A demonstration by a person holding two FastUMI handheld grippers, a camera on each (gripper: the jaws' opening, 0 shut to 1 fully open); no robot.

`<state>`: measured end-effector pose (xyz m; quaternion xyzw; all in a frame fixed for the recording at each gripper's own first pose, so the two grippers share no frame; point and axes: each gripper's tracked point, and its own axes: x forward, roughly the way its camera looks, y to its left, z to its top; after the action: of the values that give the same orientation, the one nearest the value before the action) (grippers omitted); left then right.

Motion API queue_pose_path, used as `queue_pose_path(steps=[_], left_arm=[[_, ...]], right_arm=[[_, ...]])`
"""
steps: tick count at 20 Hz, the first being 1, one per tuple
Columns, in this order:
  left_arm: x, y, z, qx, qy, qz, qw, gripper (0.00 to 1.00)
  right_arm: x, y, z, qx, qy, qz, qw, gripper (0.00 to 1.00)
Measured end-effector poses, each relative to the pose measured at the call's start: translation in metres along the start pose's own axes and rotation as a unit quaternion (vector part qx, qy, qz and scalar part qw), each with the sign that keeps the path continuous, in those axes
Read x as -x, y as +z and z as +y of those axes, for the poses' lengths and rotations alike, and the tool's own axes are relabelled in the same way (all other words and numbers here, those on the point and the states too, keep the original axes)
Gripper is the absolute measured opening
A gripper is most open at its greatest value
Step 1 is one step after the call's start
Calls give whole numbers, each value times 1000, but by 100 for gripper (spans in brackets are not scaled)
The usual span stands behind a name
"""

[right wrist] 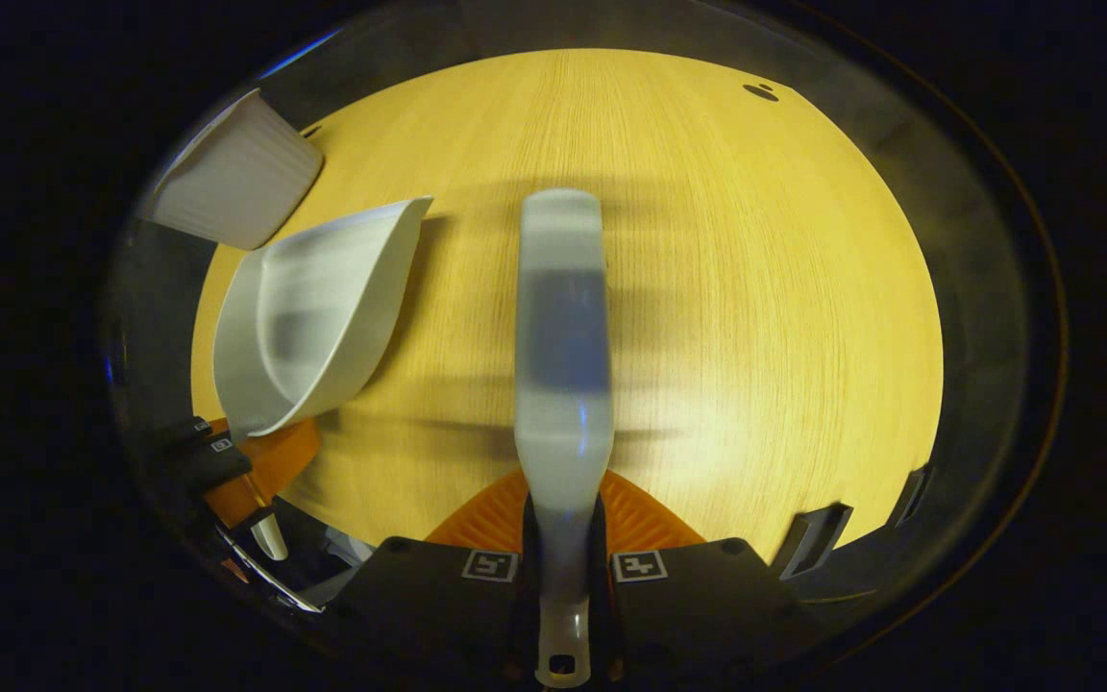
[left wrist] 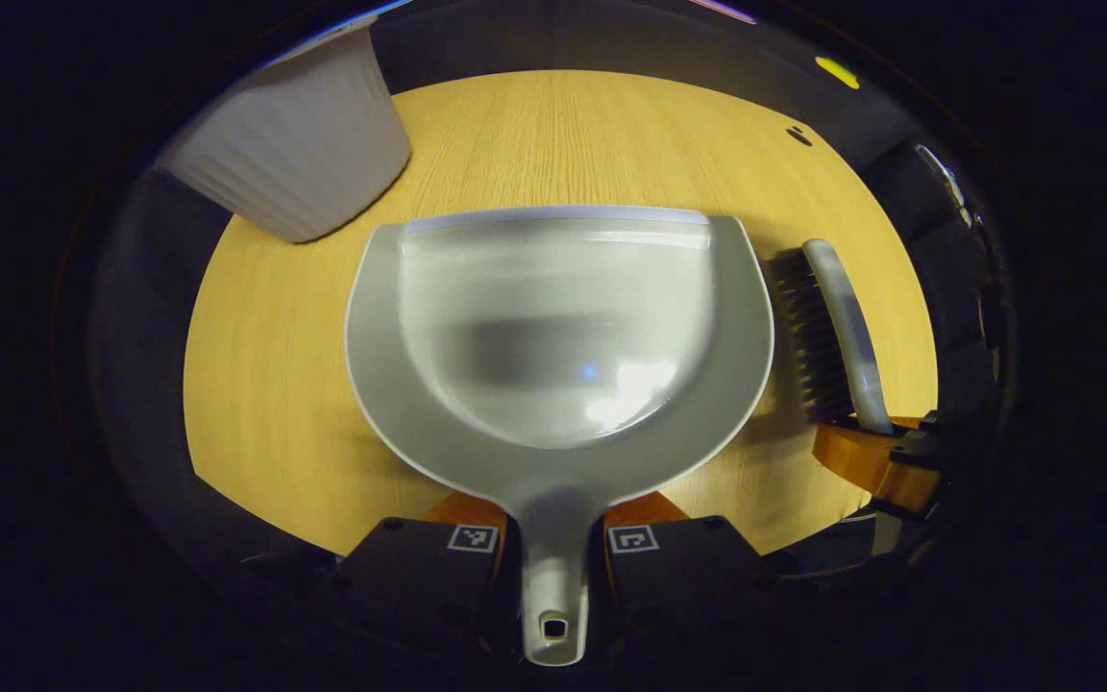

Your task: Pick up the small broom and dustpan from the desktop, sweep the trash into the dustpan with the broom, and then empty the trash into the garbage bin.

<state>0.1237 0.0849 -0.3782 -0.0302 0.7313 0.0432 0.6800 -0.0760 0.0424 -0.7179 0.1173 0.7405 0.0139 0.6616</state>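
A grey dustpan (left wrist: 553,336) is held over the wooden desktop (left wrist: 553,135), its handle clamped between the fingers of my left gripper (left wrist: 553,548), which is shut on it. Its pan looks bare inside. To its right the small broom (left wrist: 832,327) shows dark bristles facing the pan, held by the other gripper (left wrist: 885,461). In the right gripper view the broom's grey back (right wrist: 563,356) points away from me, its handle squeezed by my right gripper (right wrist: 563,567). The dustpan (right wrist: 313,317) is at the left there, held by the other gripper (right wrist: 246,461).
A white ribbed garbage bin (left wrist: 294,144) stands at the desktop's far left; it appears as the bin (right wrist: 232,183) in the right gripper view too. A small dark spot (right wrist: 760,91) lies near the far edge. The round desktop (right wrist: 755,288) ends close on every side.
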Motion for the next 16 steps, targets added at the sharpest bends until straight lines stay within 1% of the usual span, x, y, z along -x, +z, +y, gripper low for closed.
queue_pose_path(steps=[3, 6, 9, 11, 12, 13, 15, 16], left_arm=[[3, -1, 1, 4, 2, 17, 1000, 25], [7, -1, 1, 7, 1, 44, 999, 26], [7, 0, -1, 4, 4, 43, 999, 27], [7, -2, -1, 6, -4, 52, 999, 27], [8, -5, -5, 5, -19, 60, 998, 28], [9, -6, -7, 2, -24, 64, 998, 29], [11, -7, -17, -8, -44, 73, 996, 36], [11, -7, -19, -14, -46, 75, 996, 58]], right_arm=[[-6, 6, 1, 7, -13, 11, 1000, 22], [-16, -2, -2, 12, -19, 25, 999, 22], [-17, -7, -1, 3, -15, 41, 999, 22], [-18, -8, -3, 1, -16, 43, 999, 22], [-17, -9, -2, -1, -15, 46, 999, 22], [-18, -9, -1, -4, -13, 50, 999, 23], [-19, -10, 0, -5, -12, 55, 998, 23], [-18, -12, 0, -5, -12, 61, 998, 25]])
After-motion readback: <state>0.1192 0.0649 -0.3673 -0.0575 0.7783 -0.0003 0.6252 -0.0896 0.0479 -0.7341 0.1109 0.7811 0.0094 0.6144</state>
